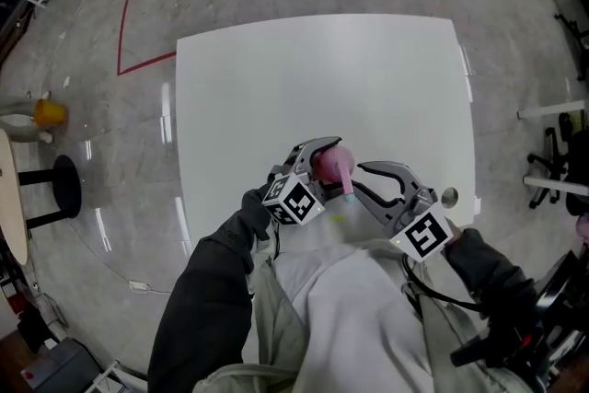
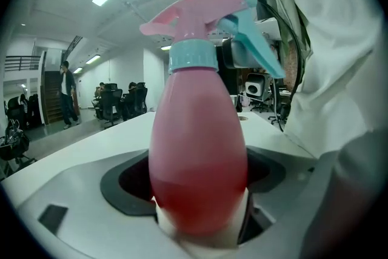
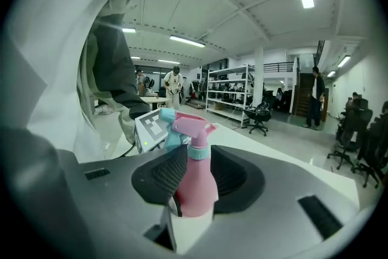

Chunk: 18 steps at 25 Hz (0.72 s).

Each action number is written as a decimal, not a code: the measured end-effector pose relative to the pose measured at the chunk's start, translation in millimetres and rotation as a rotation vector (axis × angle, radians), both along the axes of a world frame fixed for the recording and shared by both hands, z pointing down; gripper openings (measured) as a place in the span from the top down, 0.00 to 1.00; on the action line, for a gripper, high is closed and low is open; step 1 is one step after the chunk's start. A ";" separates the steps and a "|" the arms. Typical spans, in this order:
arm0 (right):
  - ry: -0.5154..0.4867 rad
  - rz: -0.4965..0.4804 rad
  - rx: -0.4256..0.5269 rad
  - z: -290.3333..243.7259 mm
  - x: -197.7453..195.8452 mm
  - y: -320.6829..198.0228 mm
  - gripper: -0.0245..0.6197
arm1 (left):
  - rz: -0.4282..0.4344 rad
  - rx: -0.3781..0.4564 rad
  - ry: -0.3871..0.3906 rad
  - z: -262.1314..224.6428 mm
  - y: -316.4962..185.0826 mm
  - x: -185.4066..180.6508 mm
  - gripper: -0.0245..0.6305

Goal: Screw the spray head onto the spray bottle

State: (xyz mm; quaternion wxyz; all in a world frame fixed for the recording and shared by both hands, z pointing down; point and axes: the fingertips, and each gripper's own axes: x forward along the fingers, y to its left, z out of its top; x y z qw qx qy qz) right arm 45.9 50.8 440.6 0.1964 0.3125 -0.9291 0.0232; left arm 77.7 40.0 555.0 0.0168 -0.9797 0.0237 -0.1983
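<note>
The left gripper [image 2: 200,224] is clenched on the bottle [image 2: 197,148], its pale pads [image 2: 159,218] hugging the base on both sides, so the bottle stands upright out of the jaws with a darker red fill in its lower part. The right gripper [image 3: 189,215] meets the bottle from the opposite side and is closed on it too: the bottle stands between its jaws, with a ribbed dark pad [image 3: 168,177] against one flank of the lower body. The spray head [image 2: 200,12], pink, sits on top of the bottle, joined at the neck by a light blue collar [image 2: 193,57], and a teal trigger [image 2: 254,45] hangs off one side. In the head view the left marker cube [image 1: 294,200] lies just beside the bottle and the right marker cube [image 1: 425,235] a little farther off, and a dark sleeve [image 1: 207,290] runs back from the left one. Below the bottle is the near edge of a white table [image 1: 322,78]; whether the bottle rests on it I cannot tell. A small round fitting [image 1: 449,196] sits in the tabletop to the bottle's right. Well to the bottle's left, on the floor, are a black stool [image 1: 63,184] and a yellow object [image 1: 48,112], with a red line [image 1: 129,14] beyond them. Far behind the bottle, the right gripper view shows office chairs [image 3: 262,115] and a standing person [image 3: 316,97]
</note>
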 end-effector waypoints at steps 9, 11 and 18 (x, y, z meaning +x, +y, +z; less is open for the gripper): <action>0.086 -0.201 0.000 11.5 -30.1 -11.9 0.61 | 0.151 0.013 -0.035 0.2 22.5 6.0 0.31; 0.116 -0.246 -0.009 11.8 -29.9 -9.3 0.61 | 0.163 0.006 -0.034 -0.1 23.5 3.4 0.31; 0.114 -0.316 -0.073 13.4 -25.7 -1.6 0.74 | 0.176 -0.001 -0.036 0.5 23.5 5.7 0.31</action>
